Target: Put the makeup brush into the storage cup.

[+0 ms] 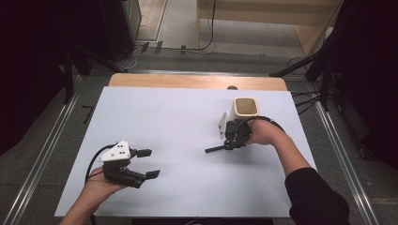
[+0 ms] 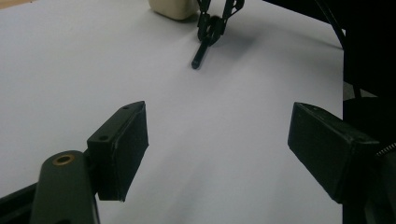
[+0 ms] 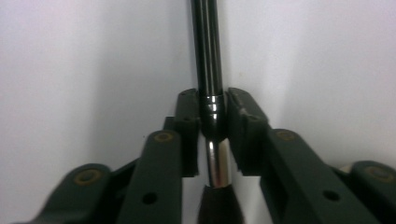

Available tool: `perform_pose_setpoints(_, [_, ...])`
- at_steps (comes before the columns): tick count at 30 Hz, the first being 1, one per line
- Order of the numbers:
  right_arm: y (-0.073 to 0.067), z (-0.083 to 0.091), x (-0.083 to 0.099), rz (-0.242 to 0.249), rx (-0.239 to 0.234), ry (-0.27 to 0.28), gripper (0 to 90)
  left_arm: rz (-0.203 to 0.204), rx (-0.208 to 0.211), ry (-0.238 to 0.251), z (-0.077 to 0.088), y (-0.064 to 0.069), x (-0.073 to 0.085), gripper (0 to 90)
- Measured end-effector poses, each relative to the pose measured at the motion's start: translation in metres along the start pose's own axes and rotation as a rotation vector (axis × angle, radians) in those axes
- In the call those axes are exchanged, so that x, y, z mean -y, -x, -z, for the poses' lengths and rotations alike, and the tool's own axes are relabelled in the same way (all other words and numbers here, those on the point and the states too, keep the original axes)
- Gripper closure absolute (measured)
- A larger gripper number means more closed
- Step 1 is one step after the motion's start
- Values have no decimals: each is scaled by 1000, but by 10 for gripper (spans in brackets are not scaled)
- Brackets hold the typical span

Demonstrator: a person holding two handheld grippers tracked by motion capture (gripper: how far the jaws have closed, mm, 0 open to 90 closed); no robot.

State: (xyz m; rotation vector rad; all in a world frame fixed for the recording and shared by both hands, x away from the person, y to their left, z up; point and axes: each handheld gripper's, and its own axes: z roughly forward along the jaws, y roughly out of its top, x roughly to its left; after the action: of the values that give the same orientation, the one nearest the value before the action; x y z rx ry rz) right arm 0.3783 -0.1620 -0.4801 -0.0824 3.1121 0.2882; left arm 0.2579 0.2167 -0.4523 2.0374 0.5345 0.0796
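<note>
Near edge, lower left of the high view: left gripper (image 1: 150,163) in the person's left hand (image 1: 101,185), forearm cut off by the bottom edge. Jaws wide apart, nothing between them, pads off the white table (image 1: 178,187). In the left gripper view both pads (image 2: 123,149) show over bare white surface; the right-hand pad is partly cut by a dark area at the frame's right, contents there not readable. Grey three-cornered plate on top of this gripper has small dark dots, no legible writing.

Middle right of the high view: right gripper (image 1: 228,146), held by the right hand (image 1: 263,133), black sleeve (image 1: 314,197) running off the lower right corner. Jaws clamped on a black pen (image 1: 217,149); it lies low over the table and pokes out toward frame left. In the right gripper view the pads (image 3: 189,121) press on both sides of the pen (image 3: 208,60) at a shiny metal ring; black barrel runs up out of the top edge, silver section and dark end cut off at the bottom. Whether the pen tip touches the table is hard to tell. No brand or print readable on the barrel.

Farther, just behind the right gripper: cream square cup (image 1: 246,108), upright, open mouth, inside too dim to make out. In the left gripper view the cup (image 2: 173,7) is cropped by the top edge, the pen (image 2: 200,55) just below it.

Far edge: wooden strip (image 1: 197,80), then dark floor and stands, details unclear.
</note>
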Motion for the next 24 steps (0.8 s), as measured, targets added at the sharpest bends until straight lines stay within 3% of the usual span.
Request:
perform_pose_setpoints(13, [-3, 3, 0, 6, 2, 28, 789, 3, 0, -5, 0, -1, 0, 207])
perform_pose_setpoints(16, [-5, 10, -3, 6, 11, 60, 789, 3, 0, -6, 0, -1, 0, 208])
perform_pose_setpoints(24, [-20, 31, -11, -59, 22, 125, 789, 3, 1, -12, -1, 0, 0, 207])
